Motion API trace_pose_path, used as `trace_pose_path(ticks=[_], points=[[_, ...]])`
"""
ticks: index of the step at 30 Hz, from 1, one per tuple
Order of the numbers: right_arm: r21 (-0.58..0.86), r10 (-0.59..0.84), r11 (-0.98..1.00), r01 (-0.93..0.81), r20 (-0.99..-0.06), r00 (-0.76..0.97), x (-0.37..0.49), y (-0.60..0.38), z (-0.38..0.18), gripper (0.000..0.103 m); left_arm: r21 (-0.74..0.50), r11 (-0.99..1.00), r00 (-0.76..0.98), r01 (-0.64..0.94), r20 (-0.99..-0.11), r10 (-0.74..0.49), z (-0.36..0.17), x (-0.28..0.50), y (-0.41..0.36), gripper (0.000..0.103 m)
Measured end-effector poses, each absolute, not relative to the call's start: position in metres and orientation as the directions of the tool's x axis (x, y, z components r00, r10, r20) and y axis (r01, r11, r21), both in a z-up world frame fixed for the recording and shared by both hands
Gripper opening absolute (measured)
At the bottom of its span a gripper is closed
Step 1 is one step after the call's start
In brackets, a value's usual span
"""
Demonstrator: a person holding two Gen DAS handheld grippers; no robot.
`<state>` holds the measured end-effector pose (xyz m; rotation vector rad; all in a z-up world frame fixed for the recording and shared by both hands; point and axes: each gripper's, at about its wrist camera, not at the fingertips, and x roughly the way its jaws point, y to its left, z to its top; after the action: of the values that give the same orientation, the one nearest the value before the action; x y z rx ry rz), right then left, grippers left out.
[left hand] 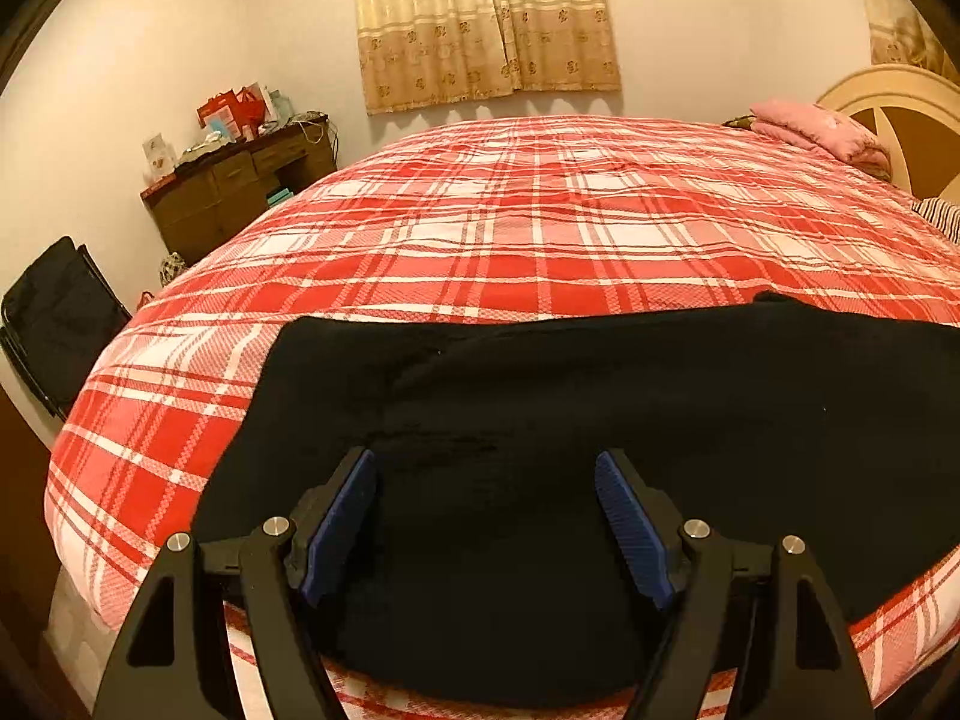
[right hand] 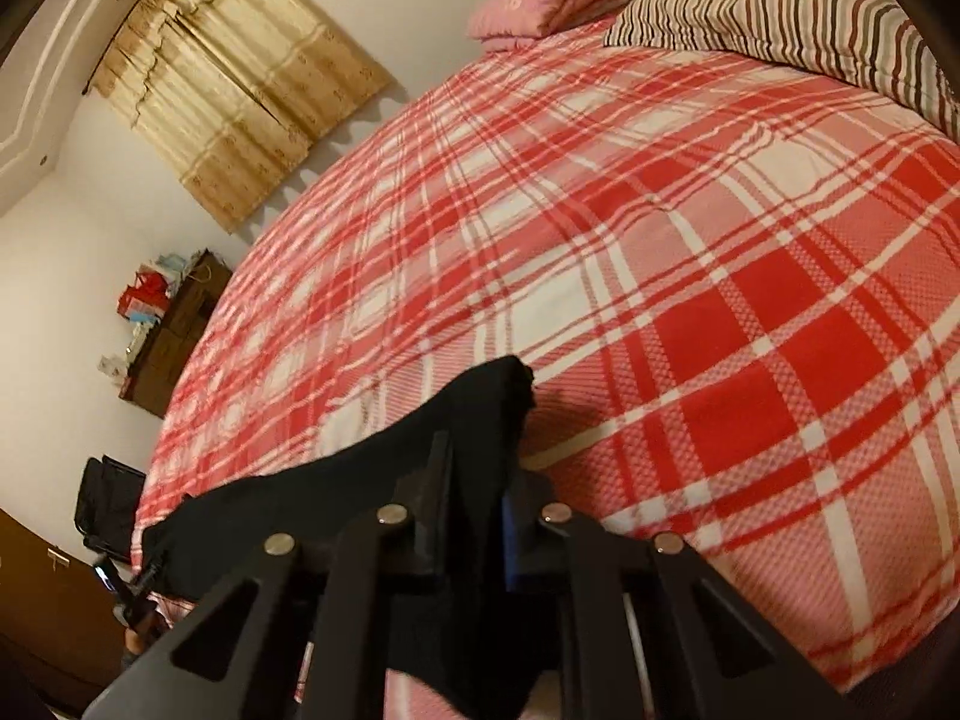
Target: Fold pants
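- Lying flat on the near part of the bed: black pants (left hand: 600, 396), spread wide across the red-and-white plaid cover (left hand: 510, 210), close to its front edge.
- Left gripper (left hand: 486, 480) hangs over the near side of the pants, jaws wide, blue pads (left hand: 336, 534) apart with only flat black cloth showing between them; nothing pinched.
- Right gripper (right hand: 477, 480) has its jaws narrow and clamped on a corner of the pants (right hand: 480, 402); the cloth bunches up between the fingers and pokes out beyond the tips.
- From the right wrist view the rest of the pants trail off to the left along the bed edge.
- Cannot tell which end of the pants (waist or cuff) the right gripper has.
- Far side of the bed: folded pink blanket (left hand: 816, 129) next to a cream headboard (left hand: 888, 96); striped pillow (right hand: 780, 12) beside it.
- Wall behind: beige patterned curtain (left hand: 486, 18).
- Left corner: dark wooden dresser (left hand: 240, 186) with red bags and clutter on top; black folding chair (left hand: 54, 312) near it.
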<state>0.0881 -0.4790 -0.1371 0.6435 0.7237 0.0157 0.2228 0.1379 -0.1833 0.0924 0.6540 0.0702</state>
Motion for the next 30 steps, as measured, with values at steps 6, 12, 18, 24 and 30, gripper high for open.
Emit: trace_pose_path(ticks=[6, 12, 18, 24, 30], points=[[0.562, 0.217, 0.803, 0.2, -0.588, 0.779, 0.081, -0.456, -0.112, 0.015, 0.1, 0.994, 0.801, -0.053, -0.59, 0.102, -0.18, 0.22, 0.149, 0.077], [0.589, 0.258, 0.794, 0.15, -0.549, 0.795, 0.086, -0.423, -0.093, 0.015, 0.13, 0.991, 0.8, -0.038, -0.591, 0.108, -0.185, 0.221, 0.145, 0.077], [0.619, 0.317, 0.781, 0.09, -0.515, 0.796, 0.098, -0.39, -0.083, 0.015, 0.125, 0.992, 0.805, -0.027, -0.585, 0.096, -0.187, 0.221, 0.146, 0.077], [0.653, 0.374, 0.756, 0.048, -0.492, 0.786, 0.116, -0.359, -0.083, 0.015, 0.147, 0.989, 0.815, -0.018, -0.57, 0.099, -0.192, 0.219, 0.14, 0.082], [0.712, 0.434, 0.702, 0.023, -0.453, 0.779, 0.134, -0.333, -0.082, 0.015, 0.154, 0.988, 0.826, -0.017, -0.555, 0.1, -0.195, 0.216, 0.137, 0.085]])
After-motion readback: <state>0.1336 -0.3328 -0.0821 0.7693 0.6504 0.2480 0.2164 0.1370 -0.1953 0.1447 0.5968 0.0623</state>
